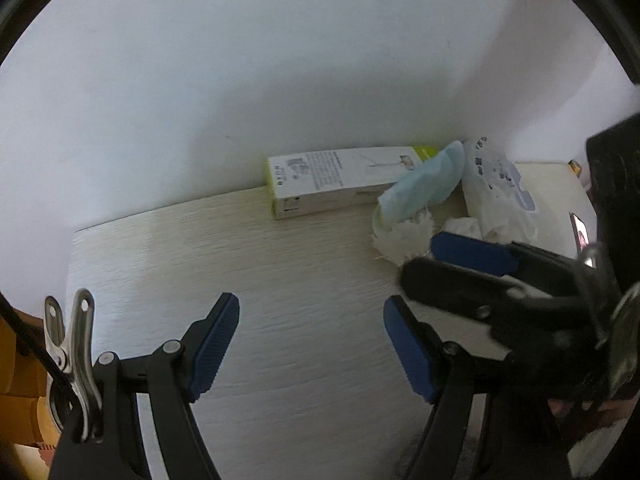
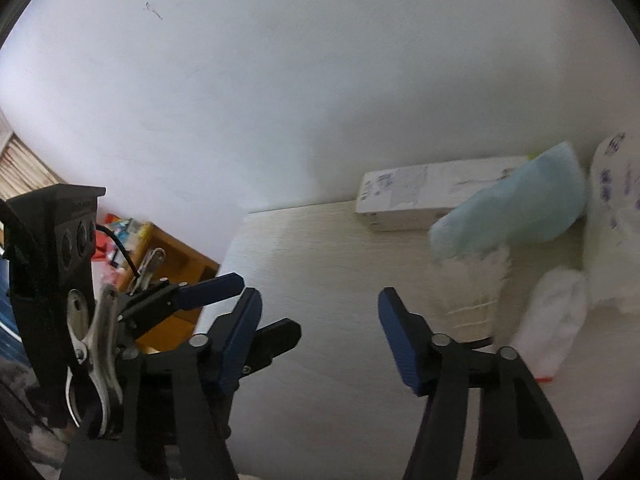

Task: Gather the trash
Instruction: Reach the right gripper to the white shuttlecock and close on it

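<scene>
worktop (image 1: 280, 280): 1 | long white carton (image 1: 332, 182): 1 | pale blue pouch (image 1: 428, 184): 1 | white printed wipes pack (image 1: 500, 188): 1 | crumpled white tissue wads (image 2: 554, 320): 2 seen, blurred | tongs: 2 pairs, left tongs (image 1: 312, 340), right tongs (image 2: 320, 332)

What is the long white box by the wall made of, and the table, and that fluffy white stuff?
The long white box looks like printed cardboard: sharp folded edges, small print, a smooth matte face. The table looks like pale wood or a wood-look laminate, since fine grain lines run across it with a slight sheen. The fluffy white stuff seems to be crumpled tissue paper, soft and ragged-edged, though blur leaves that uncertain.
</scene>
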`<state>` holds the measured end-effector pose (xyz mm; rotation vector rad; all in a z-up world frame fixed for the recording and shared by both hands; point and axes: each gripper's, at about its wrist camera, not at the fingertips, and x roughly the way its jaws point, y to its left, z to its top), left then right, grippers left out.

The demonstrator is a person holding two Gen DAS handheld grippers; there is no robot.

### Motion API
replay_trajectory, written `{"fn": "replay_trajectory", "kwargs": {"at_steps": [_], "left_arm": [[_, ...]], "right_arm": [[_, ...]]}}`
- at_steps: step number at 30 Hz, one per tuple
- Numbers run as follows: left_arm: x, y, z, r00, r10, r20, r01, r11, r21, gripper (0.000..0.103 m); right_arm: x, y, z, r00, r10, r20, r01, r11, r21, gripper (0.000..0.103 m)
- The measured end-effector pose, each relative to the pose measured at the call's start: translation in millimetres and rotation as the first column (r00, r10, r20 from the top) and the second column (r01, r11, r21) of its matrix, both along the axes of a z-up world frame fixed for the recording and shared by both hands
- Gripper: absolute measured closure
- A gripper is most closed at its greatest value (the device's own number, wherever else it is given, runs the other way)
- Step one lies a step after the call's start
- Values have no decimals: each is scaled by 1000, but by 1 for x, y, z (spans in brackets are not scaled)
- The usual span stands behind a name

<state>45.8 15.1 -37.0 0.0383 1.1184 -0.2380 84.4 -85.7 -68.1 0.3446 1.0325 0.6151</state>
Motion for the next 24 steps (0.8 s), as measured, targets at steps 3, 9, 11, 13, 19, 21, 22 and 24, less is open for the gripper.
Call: {"fn": "replay_trajectory", "kwargs": {"at_steps": [3,9,11,13,19,21,22,24], "left_arm": [[7,-10,-6,999,-33,-23,33,999,-20,25],[15,-31,-15,992,-117,-47,112,990,-87,25],[18,-38,-19,990,-136,-48,132,988,-80,26],[22,-40,-24,990,-127,-62,123,990,-72,26],[36,-9,-27,993,-17,-114,3,993,-121,26],[38,1,-27,993,9,-117,-23,993,-117,26],[38,5,-27,993,21,-120,-34,993,-112,26],[40,14,-29,991,48,-128,-62,993,-105,26]], "right_arm": [[-3,-26,-6,999,-34,-28,35,999,22,45],[-7,-61,-32,989,-81,-125,87,995,48,45],[-10,-70,-36,985,-106,-139,113,993,45,45],[-9,-73,-41,981,-114,-157,122,992,44,45],[4,-57,-49,984,-79,-162,82,997,10,48],[9,-49,-54,985,-65,-160,63,998,-16,49],[9,-46,-56,986,-58,-159,53,998,-31,49],[12,-38,-63,985,-53,-167,44,997,-61,49]]}}
